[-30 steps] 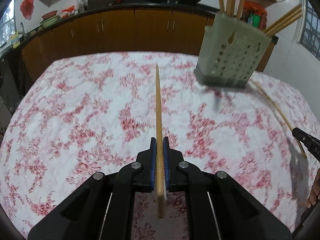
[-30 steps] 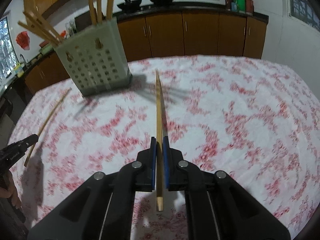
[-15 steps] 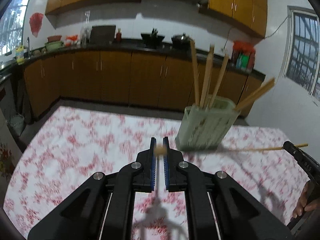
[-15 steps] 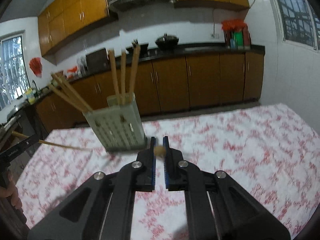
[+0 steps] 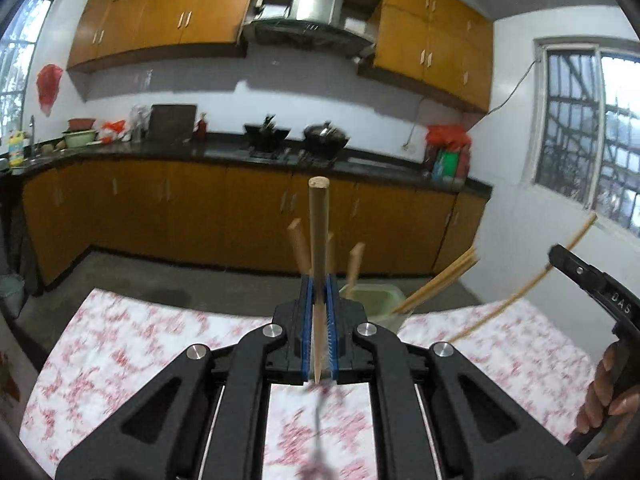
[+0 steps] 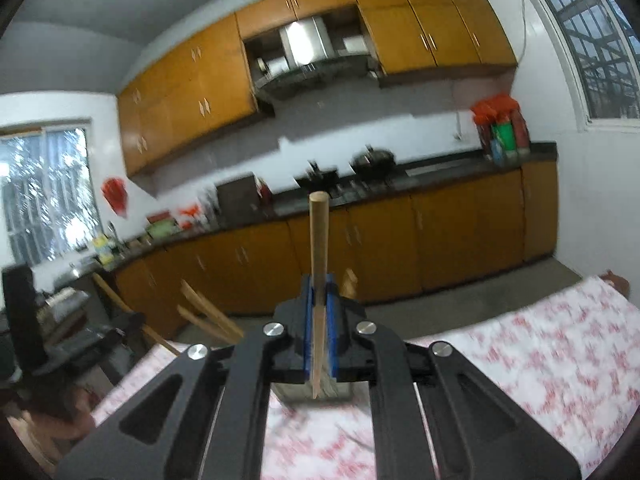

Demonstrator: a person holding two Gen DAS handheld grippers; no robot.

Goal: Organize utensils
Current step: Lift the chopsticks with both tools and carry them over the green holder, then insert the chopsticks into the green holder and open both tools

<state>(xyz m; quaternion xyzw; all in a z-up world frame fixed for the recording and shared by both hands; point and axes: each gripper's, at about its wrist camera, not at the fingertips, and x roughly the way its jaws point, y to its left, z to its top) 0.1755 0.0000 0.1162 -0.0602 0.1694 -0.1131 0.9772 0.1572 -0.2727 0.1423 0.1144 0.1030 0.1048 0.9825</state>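
Clamped tight in your left gripper (image 5: 319, 332), a wooden chopstick (image 5: 318, 248) stands upright with its blunt end up and its pointed tip below the blue pads. Seen from the left wrist, the pale green utensil holder (image 5: 374, 300) sits on the floral tablecloth (image 5: 120, 352) just behind and to the right of those pads, with several chopsticks already leaning out of it. Right of the holder, your right gripper (image 5: 592, 280) carries a second chopstick (image 5: 520, 292) slanting down toward the cloth.

From the right wrist, your right gripper (image 6: 319, 332) is likewise closed hard on its chopstick (image 6: 319, 264), blunt end up. The holder (image 6: 312, 394) is almost wholly hidden behind the pads, only its base showing below them; leaning sticks jut out to its left. Your left gripper appears as a dark, blurred shape left of the holder.

Only the left view shows the holder's open rim; only the right view shows its base on the cloth. Neither shows how high either tip hangs above the opening.

Risks, as judged: both sticks heading for the holder together could cross or knock the leaning ones. A tip catching the rim could tip the light holder. Motion blur suggests speed, which makes a miss likelier.
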